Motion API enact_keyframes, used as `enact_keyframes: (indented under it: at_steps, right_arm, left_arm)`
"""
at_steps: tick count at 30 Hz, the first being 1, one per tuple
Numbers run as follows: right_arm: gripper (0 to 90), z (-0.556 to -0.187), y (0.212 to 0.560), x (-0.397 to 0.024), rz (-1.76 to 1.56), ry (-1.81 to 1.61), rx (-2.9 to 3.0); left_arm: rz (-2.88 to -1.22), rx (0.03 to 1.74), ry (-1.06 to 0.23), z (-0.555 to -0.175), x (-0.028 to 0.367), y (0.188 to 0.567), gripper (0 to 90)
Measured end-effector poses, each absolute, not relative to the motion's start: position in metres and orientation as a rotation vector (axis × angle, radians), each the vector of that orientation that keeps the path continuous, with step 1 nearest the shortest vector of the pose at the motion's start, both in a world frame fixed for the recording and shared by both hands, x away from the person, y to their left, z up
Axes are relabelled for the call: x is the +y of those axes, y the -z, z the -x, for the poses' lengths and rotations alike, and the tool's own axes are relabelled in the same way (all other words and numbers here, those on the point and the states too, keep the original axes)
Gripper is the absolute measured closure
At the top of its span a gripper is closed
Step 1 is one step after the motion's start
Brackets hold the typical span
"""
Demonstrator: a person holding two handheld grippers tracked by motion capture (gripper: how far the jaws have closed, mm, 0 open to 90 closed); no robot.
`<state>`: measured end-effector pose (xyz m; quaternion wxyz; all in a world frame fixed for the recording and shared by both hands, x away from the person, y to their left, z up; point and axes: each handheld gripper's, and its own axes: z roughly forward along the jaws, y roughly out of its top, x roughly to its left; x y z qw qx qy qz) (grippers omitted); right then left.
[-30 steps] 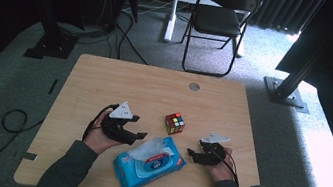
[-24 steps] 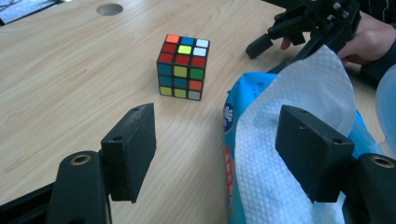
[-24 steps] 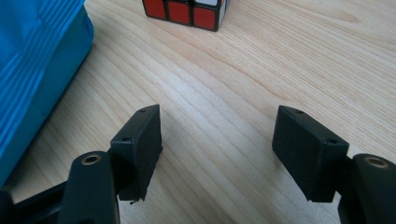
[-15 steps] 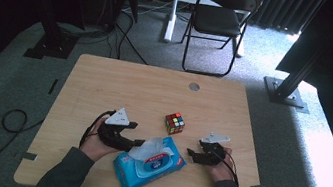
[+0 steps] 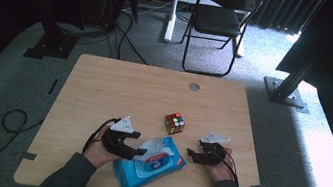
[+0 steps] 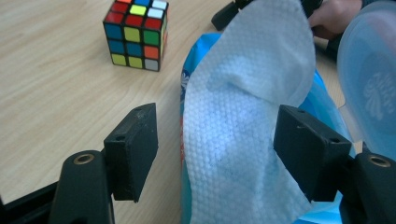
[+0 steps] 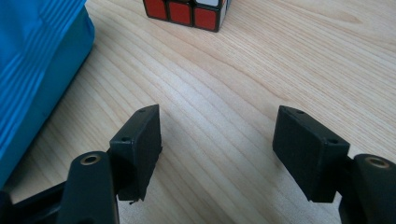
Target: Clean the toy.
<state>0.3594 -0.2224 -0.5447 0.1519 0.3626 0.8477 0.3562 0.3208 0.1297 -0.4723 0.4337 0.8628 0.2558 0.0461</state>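
A blue wet-wipe pack (image 5: 150,168) lies at the table's front edge, its clear lid (image 6: 373,84) flipped up. A white wipe (image 6: 238,121) sticks up out of it. My left gripper (image 6: 215,114) is low at the pack, open, with the wipe between its jaws. The jaws have just been closing a little, and the left pad still stands apart from the wipe. My right gripper (image 7: 217,114) rests open over bare wood to the right of the pack (image 7: 32,60), nothing between its jaws. A colour cube (image 5: 175,123) sits just behind the pack.
The wooden table (image 5: 104,89) has a small round grommet (image 5: 194,86) near its far edge. A folding chair (image 5: 219,21) stands on the floor beyond the table. The cube (image 6: 135,32) sits close ahead of the left jaw.
My left gripper has come down and towards the pack, so its jaws now straddle the wipe. The right gripper, the cube and the pack have not moved.
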Motion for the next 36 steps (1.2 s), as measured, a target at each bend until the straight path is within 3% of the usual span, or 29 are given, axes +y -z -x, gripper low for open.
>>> enact_keyframes:
  at_steps: [6, 20, 23, 24, 36]
  right_arm:
    - [32.1, -0.359, 0.545, -0.222, -1.040, -1.023, 2.433]
    - [31.5, -0.359, 0.545, -0.222, -1.039, -1.023, 2.432]
    - [31.5, -0.359, 0.545, -0.222, -1.038, -1.023, 2.432]
    - [31.5, -0.359, 0.545, -0.222, -1.040, -1.023, 2.432]
    - [31.3, -0.360, 0.545, -0.222, -1.036, -1.022, 2.434]
  left_arm:
    - [-2.157, 0.695, -0.099, -0.327, 0.128, 0.481, 38.0]
    - [-2.153, 0.716, 0.027, -0.337, 0.126, 0.491, 44.5]
    - [-2.162, 0.681, 0.027, -0.334, 0.125, 0.489, 54.1]
    - [-2.169, 0.666, 0.019, -0.332, 0.124, 0.488, 61.1]
    - [-2.230, 0.604, -0.131, -0.319, 0.115, 0.476, 79.5]
